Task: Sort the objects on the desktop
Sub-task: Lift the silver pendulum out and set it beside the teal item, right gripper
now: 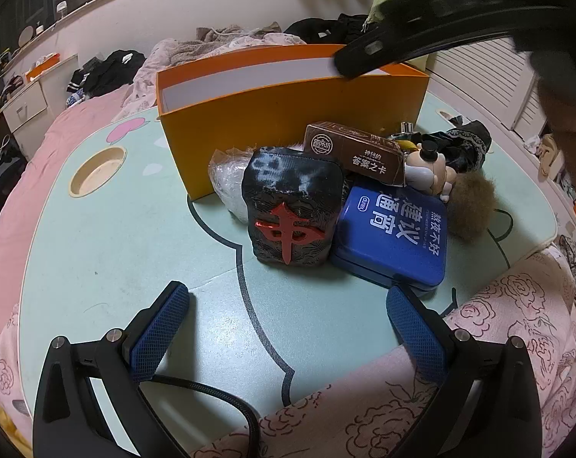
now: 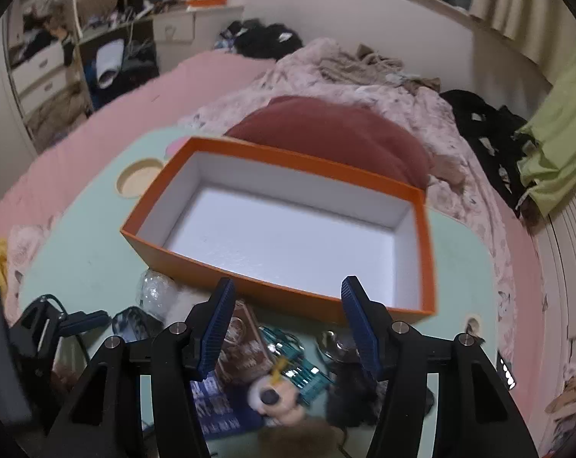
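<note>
Landmark: I am taking the orange box point(image 2: 272, 294) as my reference; it is sitting on the mint-green counter point(image 1: 116, 252) with its white inside bare.
Left hand-held gripper point(image 1: 288, 305): I am holding it low over the counter, on the near side of the orange box, with its blue pads standing wide apart and nothing between them.
Right hand-held gripper point(image 2: 288, 290): I am holding it above the near wall of the orange box, pointing down; its pads are standing apart and gripping nothing.
Mahjong-tile cushion point(image 1: 292, 206): it is standing upright just in front of the orange box, the red character facing my left camera.
Blue tin point(image 1: 395, 240): it is lying flat beside the cushion, touching it, on the side away from the orange box's left corner.
Brown card box point(image 1: 355, 152): it is lying tilted on top of the pile, close against the orange box's front wall.
Small doll figure point(image 1: 427, 171): it is lying just beyond the brown card box, resting on the blue tin's far edge.
Brown fur pompom point(image 1: 471, 206): it is sitting at the pile's outer end, farthest along from the orange box.
Clear plastic bag point(image 1: 227, 179): it is wedged between the cushion and the orange box.
Teal packet point(image 2: 303, 374): it is lying in front of the orange box, partly under the doll.
</note>
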### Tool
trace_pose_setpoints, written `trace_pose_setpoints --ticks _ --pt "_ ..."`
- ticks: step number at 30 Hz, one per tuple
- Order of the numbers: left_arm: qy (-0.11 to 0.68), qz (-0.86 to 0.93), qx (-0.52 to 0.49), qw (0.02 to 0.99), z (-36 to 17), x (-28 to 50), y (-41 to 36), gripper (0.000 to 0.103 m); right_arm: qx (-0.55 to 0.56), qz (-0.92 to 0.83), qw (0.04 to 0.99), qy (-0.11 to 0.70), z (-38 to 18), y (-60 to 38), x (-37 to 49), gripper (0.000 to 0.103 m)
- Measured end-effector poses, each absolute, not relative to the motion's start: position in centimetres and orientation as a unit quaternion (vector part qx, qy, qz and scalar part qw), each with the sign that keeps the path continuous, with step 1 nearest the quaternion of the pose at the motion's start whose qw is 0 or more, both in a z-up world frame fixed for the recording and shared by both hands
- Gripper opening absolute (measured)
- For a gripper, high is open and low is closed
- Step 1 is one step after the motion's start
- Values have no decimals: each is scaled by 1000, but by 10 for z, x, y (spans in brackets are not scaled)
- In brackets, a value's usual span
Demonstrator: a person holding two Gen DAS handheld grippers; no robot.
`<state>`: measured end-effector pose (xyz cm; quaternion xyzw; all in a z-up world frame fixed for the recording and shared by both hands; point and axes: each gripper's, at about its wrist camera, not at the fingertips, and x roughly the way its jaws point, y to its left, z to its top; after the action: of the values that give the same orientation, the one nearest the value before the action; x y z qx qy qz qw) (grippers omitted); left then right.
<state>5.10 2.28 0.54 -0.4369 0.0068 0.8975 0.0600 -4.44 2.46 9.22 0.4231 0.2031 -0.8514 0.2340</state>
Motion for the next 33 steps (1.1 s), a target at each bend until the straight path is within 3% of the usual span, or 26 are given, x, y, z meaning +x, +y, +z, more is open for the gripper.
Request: trace_pose_setpoints --ticks 9,15,21,27,31,33 --pt "7 897 -437 60 5 51 23 103 424 -853 201 229 76 -1 -62 57" --pt "7 897 -437 60 5 51 23 103 383 -874 238 180 96 34 -33 57" --pt "7 898 -437 60 5 51 23 103 330 -900 245 146 94 94 28 72" --pt "7 897 -437 59 6 51 23 103 358 -903 222 87 51 158 63 72" --pt "7 898 -437 59 6 52 22 103 376 -894 221 106 21 162 71 73" --pt "7 897 -437 59 5 52 22 103 366 -901 215 87 14 164 69 84"
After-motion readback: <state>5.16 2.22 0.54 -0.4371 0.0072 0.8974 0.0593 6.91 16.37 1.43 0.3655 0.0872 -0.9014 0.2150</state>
